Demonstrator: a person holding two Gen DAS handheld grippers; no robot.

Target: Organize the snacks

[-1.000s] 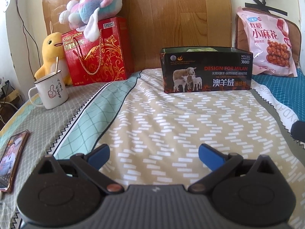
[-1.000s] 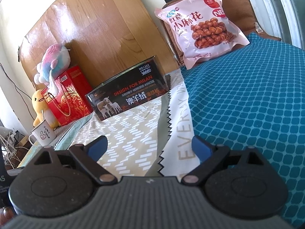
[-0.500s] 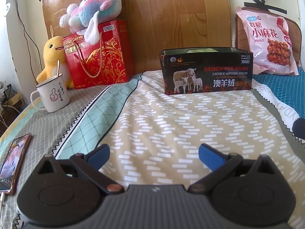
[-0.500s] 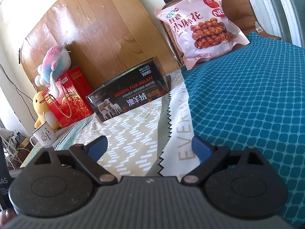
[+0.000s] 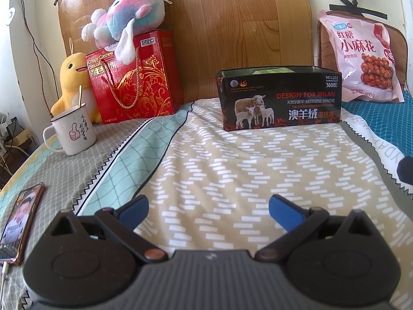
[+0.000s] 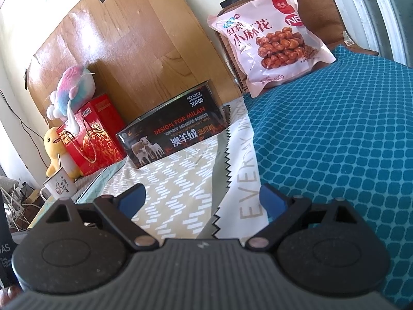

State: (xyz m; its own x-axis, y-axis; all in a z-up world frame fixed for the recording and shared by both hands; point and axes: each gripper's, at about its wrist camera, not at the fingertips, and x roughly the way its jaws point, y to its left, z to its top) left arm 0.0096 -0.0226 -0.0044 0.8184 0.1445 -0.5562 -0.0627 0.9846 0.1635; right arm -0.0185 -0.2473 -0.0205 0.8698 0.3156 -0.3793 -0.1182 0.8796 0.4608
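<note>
The pink snack bag [image 6: 271,44] stands propped on its bottom edge at the head end of the bed [image 6: 335,155], near the bed's far right corner, leaning back against a brown cushion [image 6: 322,0]. It rests on the blue patterned part of the cover. Leaning that way, its printed face is toward the right claw [image 6: 204,201], so a front pinch on its lower edge looks possible.

The open-topped black box [image 5: 280,98] sits along the same head edge, near the middle, with its long side facing both claws. Something pale green shows just inside its rim, though I cannot tell what it is from this low angle. With its top open and the bag close by, it is likely where the snack is meant to go.

The red gift bag [image 5: 136,77], printed as cashew biscuits, stands further left against the wooden board, with a plush toy [image 5: 126,23] lying on top of it. A yellow duck plush [image 5: 71,85] and a white mug [image 5: 73,131] sit toward the left edge of the bed, and a phone [image 5: 19,219] lies flat near the near left corner.

The left claw [image 5: 207,206] is held low and level over the beige patterned middle of the bed, aimed at the black box, its blue tips spread wide with nothing between them. The right claw is tilted, rolled a little, above the seam where the beige cover meets the blue one. Its tips are equally spread and empty, and the snack bag is well apart from them.
</note>
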